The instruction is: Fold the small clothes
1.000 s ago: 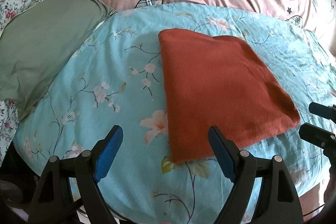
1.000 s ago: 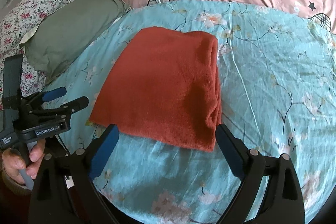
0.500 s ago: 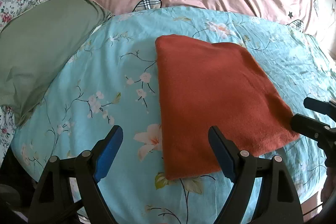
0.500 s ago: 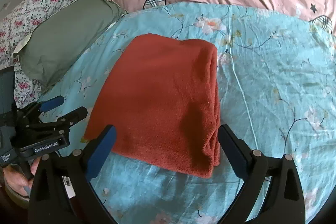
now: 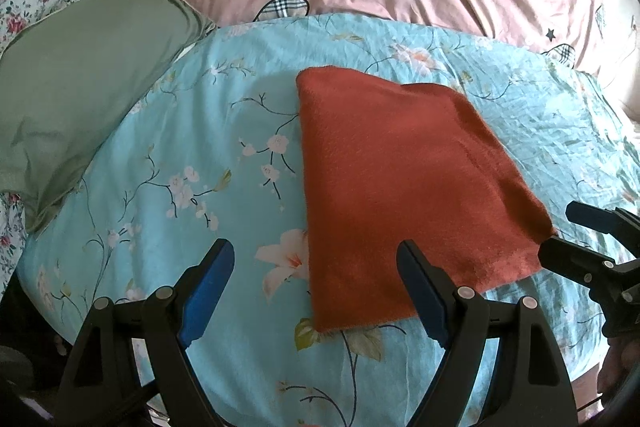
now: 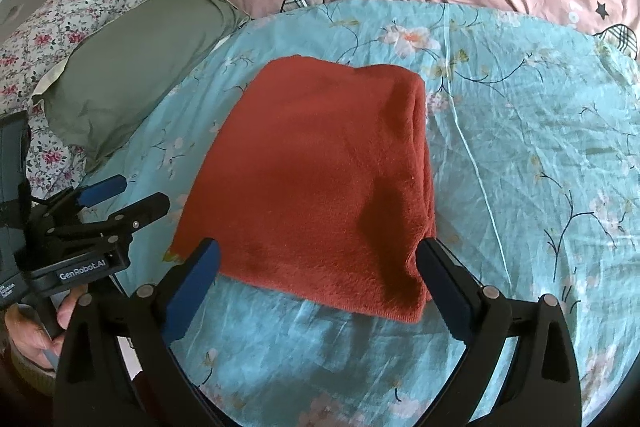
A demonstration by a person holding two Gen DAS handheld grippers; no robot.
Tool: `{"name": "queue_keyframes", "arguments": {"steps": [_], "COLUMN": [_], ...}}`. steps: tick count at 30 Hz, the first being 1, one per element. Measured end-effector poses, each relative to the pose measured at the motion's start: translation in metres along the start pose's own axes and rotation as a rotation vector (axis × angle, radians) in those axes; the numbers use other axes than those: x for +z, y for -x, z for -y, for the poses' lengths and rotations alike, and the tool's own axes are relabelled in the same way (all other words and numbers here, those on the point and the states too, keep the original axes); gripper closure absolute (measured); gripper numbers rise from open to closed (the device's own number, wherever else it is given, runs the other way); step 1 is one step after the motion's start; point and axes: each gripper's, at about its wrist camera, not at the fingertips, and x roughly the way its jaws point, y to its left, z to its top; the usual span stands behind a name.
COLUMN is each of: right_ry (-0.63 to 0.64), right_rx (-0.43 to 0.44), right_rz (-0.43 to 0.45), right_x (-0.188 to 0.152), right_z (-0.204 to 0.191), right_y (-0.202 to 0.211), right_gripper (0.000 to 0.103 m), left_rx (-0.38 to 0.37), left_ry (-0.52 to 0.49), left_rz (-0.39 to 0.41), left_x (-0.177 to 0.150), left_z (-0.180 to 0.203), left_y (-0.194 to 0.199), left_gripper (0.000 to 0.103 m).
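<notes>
Two grippers released | right gripper (image 6: 318, 281) straddles red garment's (image 6: 320, 171) lower edge; jaws just widened, nothing gripped | left gripper (image 5: 316, 293) centred off its lower-left corner | long axis runs up-frame

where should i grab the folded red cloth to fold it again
Probably the near corners of the red cloth: right hand-held gripper at the thick stacked right edge, left hand-held gripper at the left corner. Come in low from the near side; it lies flat on the blue sheet, with that hem facing both open jaws.
</notes>
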Motion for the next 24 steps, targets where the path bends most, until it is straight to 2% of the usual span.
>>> {"name": "queue_keyframes", "arguments": {"steps": [24], "right_ry": [0.005], "right_rx": [0.000], "right_rz": [-0.007], "right_x": [-0.004], "right_z": [-0.007], "right_y": [0.002], "right_gripper": [0.003], "left_rx": [-0.012], "left_ry": [-0.005], "left_rz": [0.026], "left_x": [-0.003], "left_z": [-0.003], "left_y": [0.017], "left_gripper": [0.019]}}
